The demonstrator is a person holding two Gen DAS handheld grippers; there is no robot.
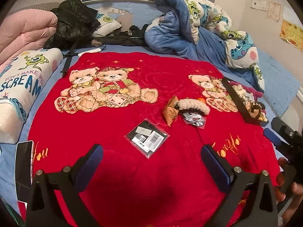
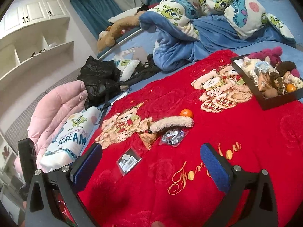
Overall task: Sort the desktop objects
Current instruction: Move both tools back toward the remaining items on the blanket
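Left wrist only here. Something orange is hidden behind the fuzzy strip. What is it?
Observer: A small orange ball, lying on the red blanket right by the fuzzy strip.
Operator: Tray contents? I see it edge-on.
Observer: The black tray holds plush pieces and a second orange ball by its near wall.
Operator: Right jaws?
Observer: The right gripper has its jaws wide open with nothing between them.

A home bedroom: a bed (image 1: 280,87) with a blue sheet fills the frame, a red teddy-bear blanket (image 1: 132,170) spread across it, a cartoon duvet (image 2: 189,15) bunched at upper right, white built-in shelves (image 2: 37,43) at upper left
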